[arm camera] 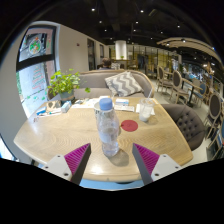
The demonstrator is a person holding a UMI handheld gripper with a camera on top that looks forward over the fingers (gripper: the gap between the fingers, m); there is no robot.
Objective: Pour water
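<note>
We've got the tool (pixel 111 160) spread wide, nothing pinched. The water bottle (pixel 107 126) stands upright on the wooden bench (pixel 60 135), just ahead between the fingers, with a red coaster (pixel 130 125) beside it and a glass (pixel 145 112) further back.

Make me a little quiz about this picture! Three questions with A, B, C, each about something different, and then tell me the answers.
1. Where is the water bottle?
A. Upright on the wooden table, just ahead of the fingers
B. Lying under the table
C. On the sofa

2. What colour is the bottle's cap?
A. Red
B. Blue
C. Black

3. What is the gripper doing?
A. Squeezing the bottle
B. Holding the cup
C. Open, holding nothing

Answers:
1 A: the bottle stands on the table beyond the pink pads.
2 B: its top is blue.
3 C: the fingers are spread wide, with gaps on both sides of the bottle.
</note>
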